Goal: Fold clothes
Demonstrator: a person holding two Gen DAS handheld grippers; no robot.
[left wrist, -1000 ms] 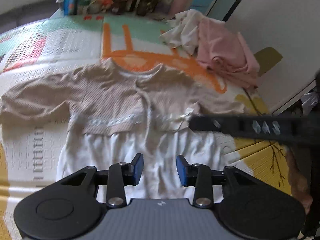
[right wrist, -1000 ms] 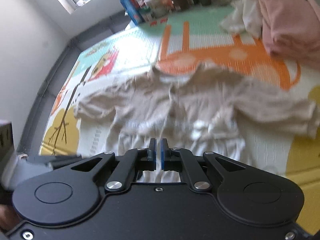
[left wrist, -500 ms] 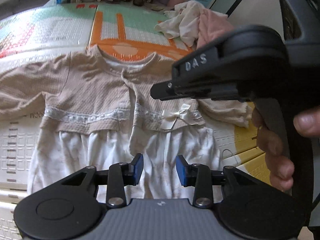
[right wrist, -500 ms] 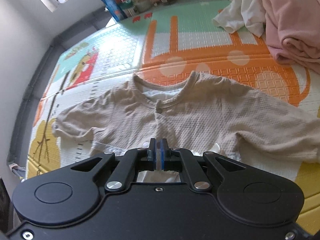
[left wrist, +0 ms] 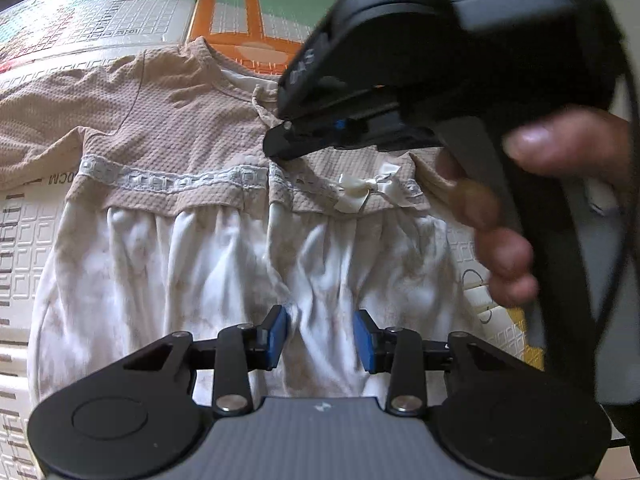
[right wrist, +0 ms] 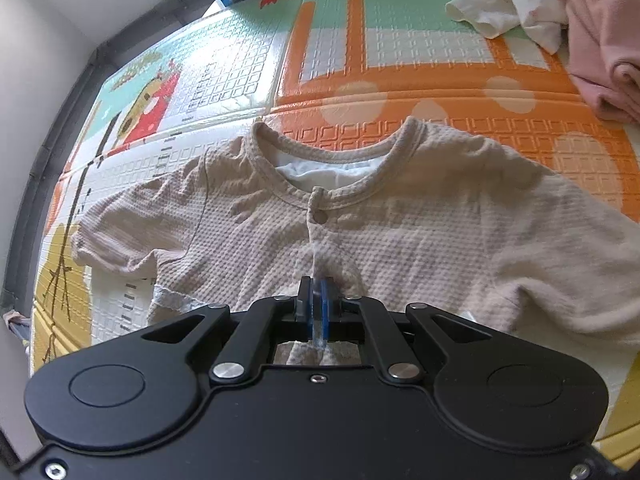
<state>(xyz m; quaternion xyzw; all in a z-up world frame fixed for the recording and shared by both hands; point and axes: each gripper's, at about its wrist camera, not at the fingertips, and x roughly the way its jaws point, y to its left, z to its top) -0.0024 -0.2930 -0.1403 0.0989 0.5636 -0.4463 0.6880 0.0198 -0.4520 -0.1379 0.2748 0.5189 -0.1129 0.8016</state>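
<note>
Right wrist view: right hand-held gripper [right wrist: 318, 304] pinches the beige dress [right wrist: 400, 220] below its collar button; left hand-held gripper [left wrist: 320, 338] gapes, empty, over the white skirt; the right sleeve is cut off.

Left gripper [left wrist: 320, 334]: jaws apart, blue pads clear of each other, held low. Right gripper [right wrist: 317, 304]: jaws closed, pads pinching a thin fold of cloth. The person's hand [left wrist: 520, 216] wraps the right gripper's handle, fingers curled.

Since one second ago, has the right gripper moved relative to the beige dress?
Yes. The right gripper has come forward and down onto the beige dress, now pinching fabric just below the neckline button; earlier the dress lay farther ahead on the play mat.
</note>
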